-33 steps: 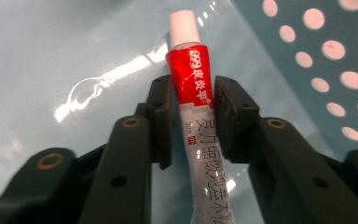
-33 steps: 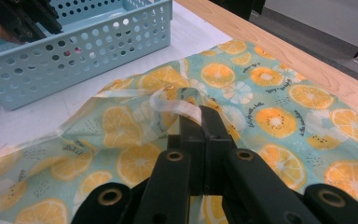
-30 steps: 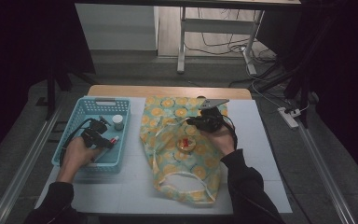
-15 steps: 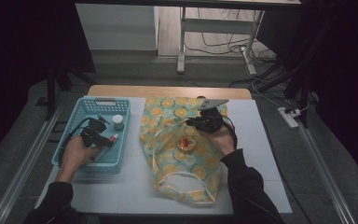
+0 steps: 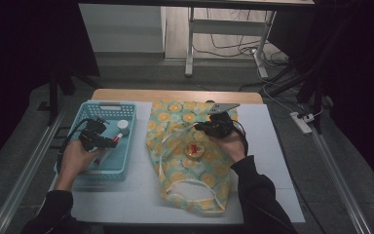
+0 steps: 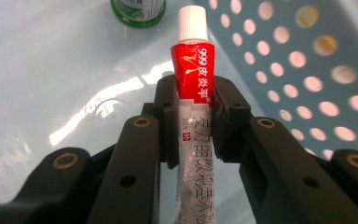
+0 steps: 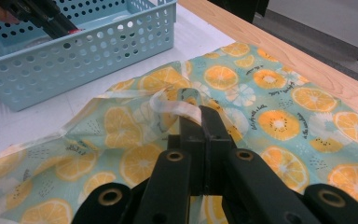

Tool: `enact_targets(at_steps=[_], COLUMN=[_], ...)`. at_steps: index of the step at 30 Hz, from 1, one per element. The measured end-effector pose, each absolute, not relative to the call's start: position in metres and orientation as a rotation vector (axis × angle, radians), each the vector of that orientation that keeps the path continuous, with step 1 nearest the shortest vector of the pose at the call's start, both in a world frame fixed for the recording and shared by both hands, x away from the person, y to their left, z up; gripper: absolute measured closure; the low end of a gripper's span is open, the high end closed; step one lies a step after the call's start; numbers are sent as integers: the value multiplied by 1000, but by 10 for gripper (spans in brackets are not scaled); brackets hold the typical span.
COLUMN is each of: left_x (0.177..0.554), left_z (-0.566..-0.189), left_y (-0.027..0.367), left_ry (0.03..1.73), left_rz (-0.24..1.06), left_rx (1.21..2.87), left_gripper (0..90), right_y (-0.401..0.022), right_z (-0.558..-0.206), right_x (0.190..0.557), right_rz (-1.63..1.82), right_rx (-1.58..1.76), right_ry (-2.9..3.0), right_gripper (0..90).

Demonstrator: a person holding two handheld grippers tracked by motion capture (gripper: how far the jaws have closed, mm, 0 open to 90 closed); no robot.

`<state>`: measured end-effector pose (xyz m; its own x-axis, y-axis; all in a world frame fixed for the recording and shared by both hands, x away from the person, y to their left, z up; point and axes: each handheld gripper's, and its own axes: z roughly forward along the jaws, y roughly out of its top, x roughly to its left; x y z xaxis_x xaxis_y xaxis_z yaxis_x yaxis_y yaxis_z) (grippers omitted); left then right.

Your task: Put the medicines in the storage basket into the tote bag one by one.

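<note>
A red and white tube (image 6: 193, 79) with a white cap lies low inside the light blue basket (image 5: 108, 105). My left gripper (image 6: 193, 121) is shut on the tube's middle, with the cap pointing away from me; from above, the left gripper (image 5: 106, 141) sits in the basket. A bag printed with orange slices (image 5: 195, 165) lies flat on the table. My right gripper (image 7: 200, 121) is shut on the bag's white handle strap (image 7: 177, 105), and in the high view the right gripper (image 5: 203, 127) is over the bag's upper half.
A green-rimmed jar (image 6: 137, 7) stands in the basket beyond the tube; the high view shows a white-capped jar (image 5: 122, 126). A small round orange and red thing (image 5: 195, 149) rests on the bag. The white mat (image 5: 268, 146) extends right of the bag.
</note>
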<state>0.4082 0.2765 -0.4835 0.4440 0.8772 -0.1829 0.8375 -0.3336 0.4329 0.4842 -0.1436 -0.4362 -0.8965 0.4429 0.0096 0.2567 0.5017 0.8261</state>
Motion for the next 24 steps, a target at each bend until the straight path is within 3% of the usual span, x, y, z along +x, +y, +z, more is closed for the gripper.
enact_targets(at_steps=[24], left_x=[398], left_z=[-435], left_y=[237], left_ry=[1272], left_rz=[91], left_rx=[2215], left_gripper=[742], right_y=[-145], right_z=[-434], right_x=[484], right_rz=[1359], right_rx=[607], right_ry=[2525], right_gripper=[893])
